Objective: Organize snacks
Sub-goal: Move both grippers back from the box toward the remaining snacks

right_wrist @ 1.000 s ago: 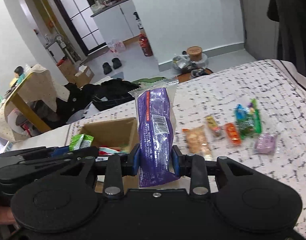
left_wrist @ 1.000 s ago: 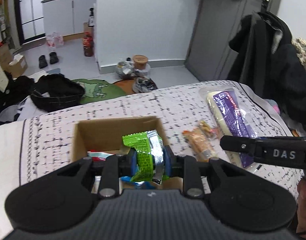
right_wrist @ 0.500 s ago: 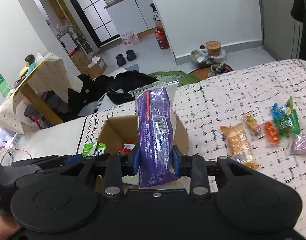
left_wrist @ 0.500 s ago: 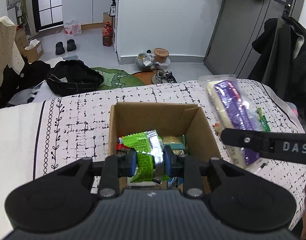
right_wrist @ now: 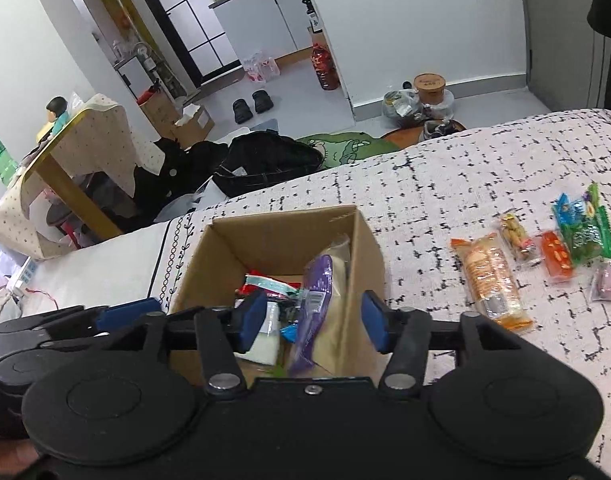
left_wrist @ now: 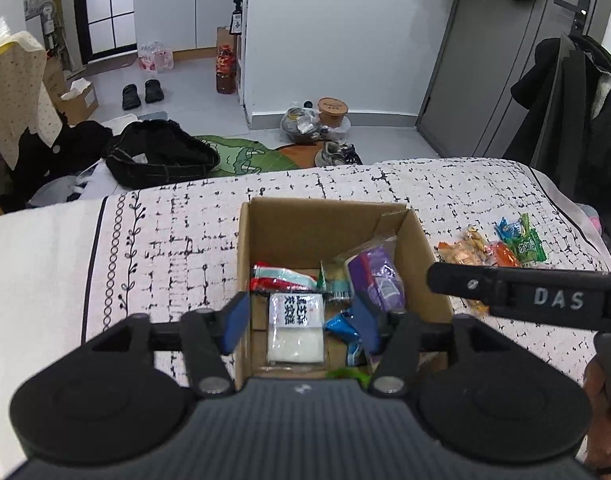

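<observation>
Both grippers, left (left_wrist: pixel 300 322) and right (right_wrist: pixel 314 322), just opened, empty; purple packet (right_wrist: pixel 315 304) apparently lies in box (right_wrist: pixel 273 232) below.

Open-topped box (left_wrist: pixel 325 224), bare cloth (left_wrist: pixel 177 248) leftward

Open cardboard box (right_wrist: pixel 369 248) holds purple packet (right_wrist: pixel 315 304) tilted against its right wall, white packet (left_wrist: pixel 295 330) flat; loose snacks (right_wrist: pixel 545 252) right of box.

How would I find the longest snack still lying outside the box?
Find the cardboard box on the black-and-white patterned cloth; a row of small snacks lies on the side away from the cluttered floor. The long orange packet lies nearest the box. It is the longest there, with clear plastic showing pale round biscuits.
</observation>
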`<move>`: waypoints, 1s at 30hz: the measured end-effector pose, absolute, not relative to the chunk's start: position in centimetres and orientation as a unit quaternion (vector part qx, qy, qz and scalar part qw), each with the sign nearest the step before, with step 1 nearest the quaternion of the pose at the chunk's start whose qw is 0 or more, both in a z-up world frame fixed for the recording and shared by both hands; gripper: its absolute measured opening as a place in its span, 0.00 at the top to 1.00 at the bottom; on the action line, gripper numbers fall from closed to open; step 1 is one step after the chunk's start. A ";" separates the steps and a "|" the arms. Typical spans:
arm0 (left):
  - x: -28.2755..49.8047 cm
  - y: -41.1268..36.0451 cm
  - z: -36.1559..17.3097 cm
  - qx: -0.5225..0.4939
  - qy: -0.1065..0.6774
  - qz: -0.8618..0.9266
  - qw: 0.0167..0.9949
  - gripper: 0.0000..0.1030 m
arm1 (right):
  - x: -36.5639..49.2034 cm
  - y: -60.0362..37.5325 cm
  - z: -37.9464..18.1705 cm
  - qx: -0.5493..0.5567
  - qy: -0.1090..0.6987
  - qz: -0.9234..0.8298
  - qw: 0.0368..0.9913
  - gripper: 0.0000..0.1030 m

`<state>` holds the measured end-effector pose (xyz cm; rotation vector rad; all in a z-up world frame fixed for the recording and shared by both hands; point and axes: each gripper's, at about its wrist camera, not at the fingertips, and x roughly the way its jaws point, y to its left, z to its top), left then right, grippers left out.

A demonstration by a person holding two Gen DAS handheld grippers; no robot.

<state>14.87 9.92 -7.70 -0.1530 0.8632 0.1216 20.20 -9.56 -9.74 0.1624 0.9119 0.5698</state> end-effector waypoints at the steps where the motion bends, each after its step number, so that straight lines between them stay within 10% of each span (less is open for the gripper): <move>1: 14.8 9.9 -7.6 -0.075 0.418 0.062 0.903 0.37 | 20.1 -9.9 -9.7 0.079 0.433 0.271 0.856 0.46; 13: 14.1 8.3 -5.8 -0.074 0.391 0.068 0.915 0.06 | 18.9 -14.4 -8.4 0.078 0.408 0.267 0.870 0.06; 30: 15.0 3.0 -4.8 -0.056 0.396 0.003 0.917 0.00 | 19.0 -20.4 -7.1 0.084 0.395 0.252 0.880 0.00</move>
